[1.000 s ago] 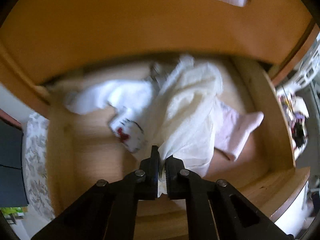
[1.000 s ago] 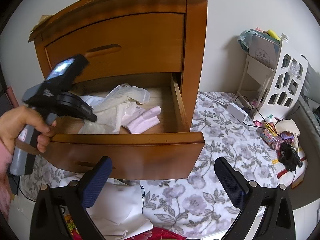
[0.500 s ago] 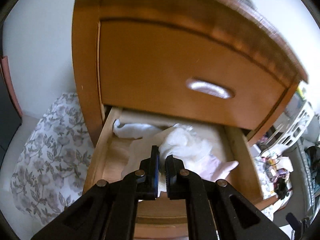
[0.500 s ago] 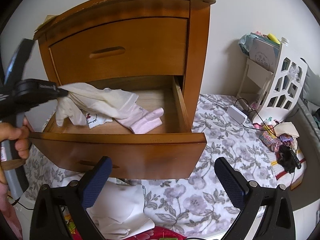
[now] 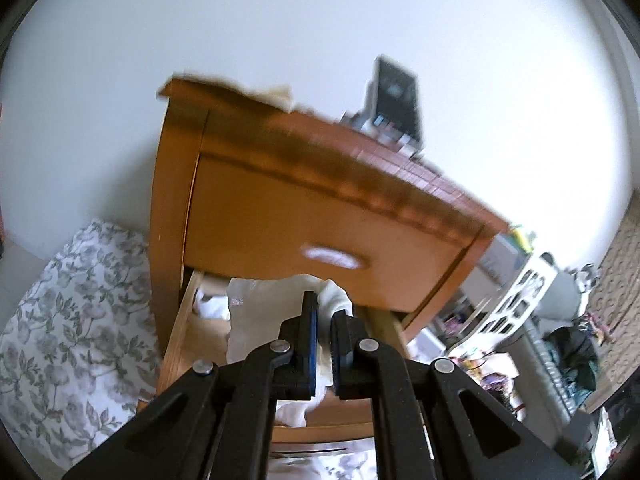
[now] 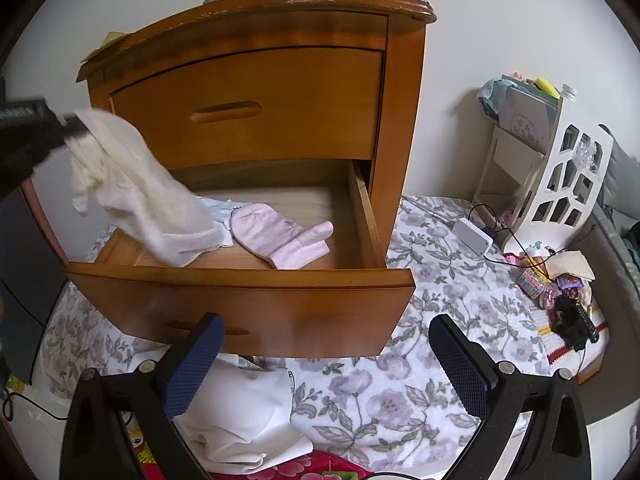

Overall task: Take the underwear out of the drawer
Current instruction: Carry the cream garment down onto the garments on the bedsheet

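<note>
While the cream underwear (image 6: 132, 184) hangs at frame left, the drawer (image 6: 240, 292) stands open below.
Left claw (image 5: 325, 344) is clamped on the cloth; right claw (image 6: 326, 364) gapes empty at the bottom, pink socks (image 6: 280, 236) left inside.

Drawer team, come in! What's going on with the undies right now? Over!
Left gripper shut on cream underwear, hanging above the open drawer. Right gripper open, empty. Pink garment in the drawer. Nothing in the way.

Left wrist: close, upward at nightstand (image 5: 320, 216). Right wrist: farther, down into open drawer (image 6: 240, 292). Shared: nightstand.
</note>
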Tool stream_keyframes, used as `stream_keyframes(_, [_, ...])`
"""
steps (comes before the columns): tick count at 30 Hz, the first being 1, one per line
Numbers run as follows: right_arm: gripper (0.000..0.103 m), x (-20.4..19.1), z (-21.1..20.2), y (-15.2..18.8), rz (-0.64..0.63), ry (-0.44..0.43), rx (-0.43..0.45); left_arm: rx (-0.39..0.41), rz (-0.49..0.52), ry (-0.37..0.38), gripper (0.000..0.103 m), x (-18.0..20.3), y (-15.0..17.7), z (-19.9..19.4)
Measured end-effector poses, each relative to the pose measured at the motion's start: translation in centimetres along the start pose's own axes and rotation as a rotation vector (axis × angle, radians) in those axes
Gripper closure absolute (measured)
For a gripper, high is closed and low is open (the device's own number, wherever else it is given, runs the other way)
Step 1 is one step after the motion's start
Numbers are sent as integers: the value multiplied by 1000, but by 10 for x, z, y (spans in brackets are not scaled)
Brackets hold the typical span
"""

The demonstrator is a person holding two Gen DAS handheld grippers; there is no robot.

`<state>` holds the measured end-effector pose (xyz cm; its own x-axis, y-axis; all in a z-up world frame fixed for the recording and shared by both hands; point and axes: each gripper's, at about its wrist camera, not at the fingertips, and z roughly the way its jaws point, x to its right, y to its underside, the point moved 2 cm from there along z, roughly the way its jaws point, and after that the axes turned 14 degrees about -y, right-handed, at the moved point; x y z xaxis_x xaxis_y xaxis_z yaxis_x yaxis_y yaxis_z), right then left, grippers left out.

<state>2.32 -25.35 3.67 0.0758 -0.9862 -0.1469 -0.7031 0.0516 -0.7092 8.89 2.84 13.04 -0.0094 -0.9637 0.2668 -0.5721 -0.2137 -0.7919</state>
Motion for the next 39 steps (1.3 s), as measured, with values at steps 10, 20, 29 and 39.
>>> stream_keyframes(10, [0,-13,-15,0,-23,1,25,108,-29,134,98,2,-18,-75])
stream_keyframes(20, [0,-24,-34,0,-41,3,60,105,-18,190,98,-1,-20,-118])
stream_keyframes(29, [0,-33,-50,3,-56,0,88,39,-7,153,98,-8,-6,-125])
stream_keyframes(39, [0,-40,-66,5,-63,7,114,-31,15,142,98,-9,13,-126])
